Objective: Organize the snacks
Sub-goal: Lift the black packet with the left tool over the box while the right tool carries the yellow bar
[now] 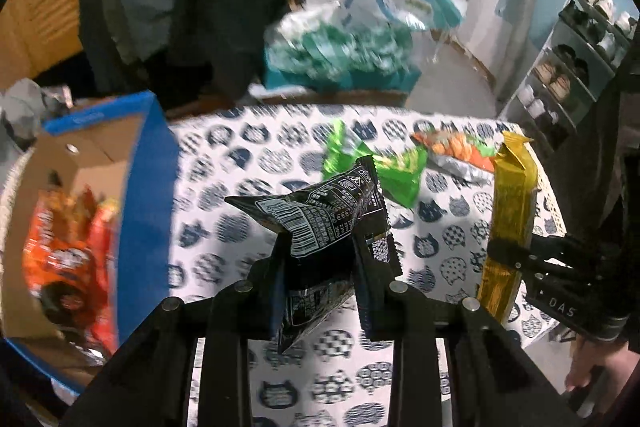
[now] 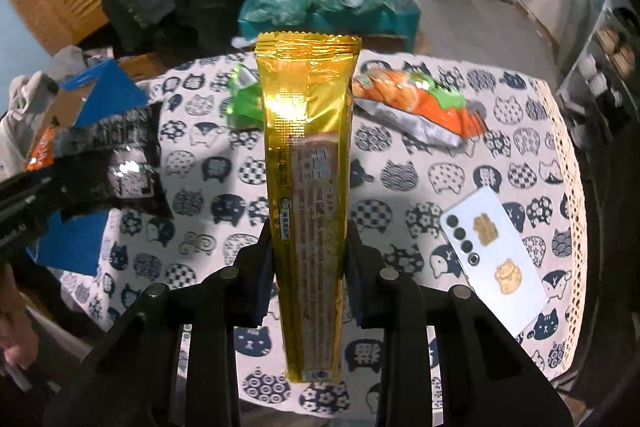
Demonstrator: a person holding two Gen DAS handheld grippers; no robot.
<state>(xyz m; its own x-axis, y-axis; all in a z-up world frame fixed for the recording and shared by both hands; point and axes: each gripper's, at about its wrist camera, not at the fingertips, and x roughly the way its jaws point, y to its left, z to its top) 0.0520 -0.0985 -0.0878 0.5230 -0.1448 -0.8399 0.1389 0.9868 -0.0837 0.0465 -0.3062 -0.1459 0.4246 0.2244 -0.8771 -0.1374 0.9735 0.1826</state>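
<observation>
Above the cat-print surface (image 2: 400, 163), both tongs are gripping snacks. The left tongs (image 1: 320, 267) are pinching a crinkly black foil packet (image 1: 320, 223) mid-body; it's looking light, soft and crushable. The right tongs (image 2: 308, 259) are clamping a long gold wrapper (image 2: 308, 155) at its lower half: glossy, prob. slippery, fairly stiff. A blue cardboard box (image 1: 148, 195) w/ orange packs is sitting at left, likely the drop spot.
</observation>
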